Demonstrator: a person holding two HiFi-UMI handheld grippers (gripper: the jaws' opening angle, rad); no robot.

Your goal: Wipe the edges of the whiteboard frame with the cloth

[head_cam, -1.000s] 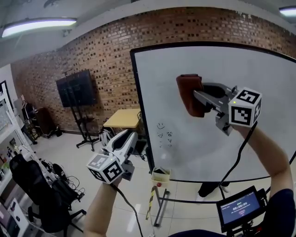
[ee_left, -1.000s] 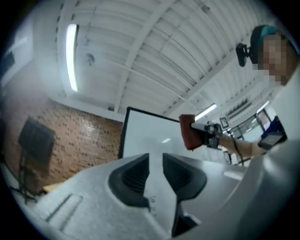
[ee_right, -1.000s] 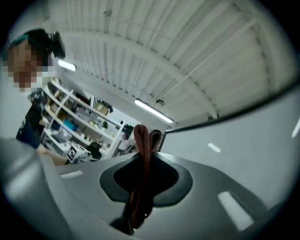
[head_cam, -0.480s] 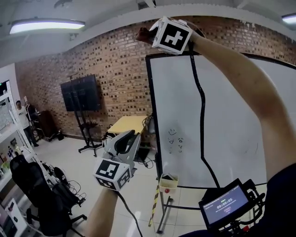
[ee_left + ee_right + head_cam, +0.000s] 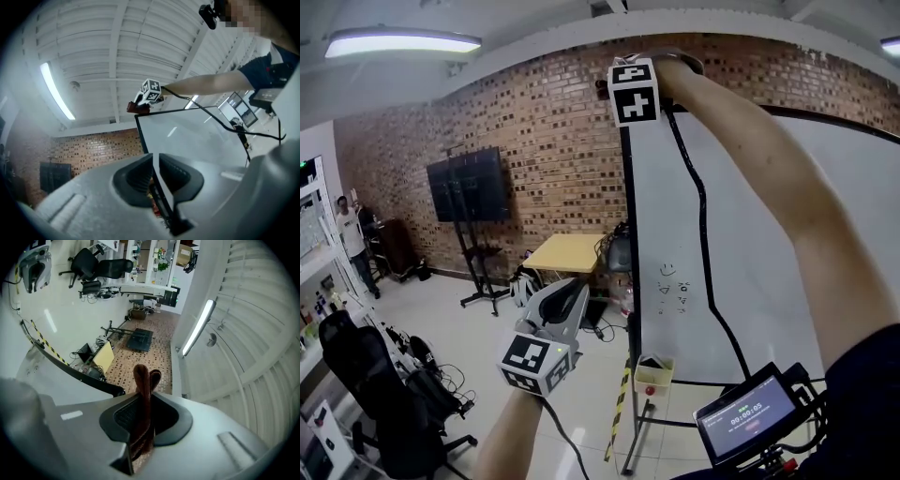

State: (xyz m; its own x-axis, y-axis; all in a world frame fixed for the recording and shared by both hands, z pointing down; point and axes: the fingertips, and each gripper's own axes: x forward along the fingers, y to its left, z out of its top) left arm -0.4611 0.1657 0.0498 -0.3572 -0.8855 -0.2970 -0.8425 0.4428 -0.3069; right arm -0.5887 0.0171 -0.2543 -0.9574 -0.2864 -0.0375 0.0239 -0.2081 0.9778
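Note:
The whiteboard [image 5: 750,244] stands on the right, its black frame [image 5: 628,234] running down the left edge. My right gripper [image 5: 143,399] is raised to the board's top left corner, and its marker cube [image 5: 634,91] hides the jaws in the head view. It is shut on a folded brown cloth [image 5: 142,385], which sticks out past the jaws beside the frame corner [image 5: 110,389]. In the left gripper view the cloth [image 5: 137,108] sits right at that corner. My left gripper [image 5: 570,292] hangs low, left of the board, with its jaws together and nothing between them.
A TV on a stand [image 5: 467,192] and a yellow table [image 5: 567,251] stand by the brick wall. Black office chairs [image 5: 366,375] and a person [image 5: 347,225] are at far left. A small box [image 5: 654,370] hangs on the board's lower rail. A screen [image 5: 750,417] sits at my chest.
My right gripper has climbed with the cloth from the board's face to its top left corner. The left gripper has stayed low and shut.

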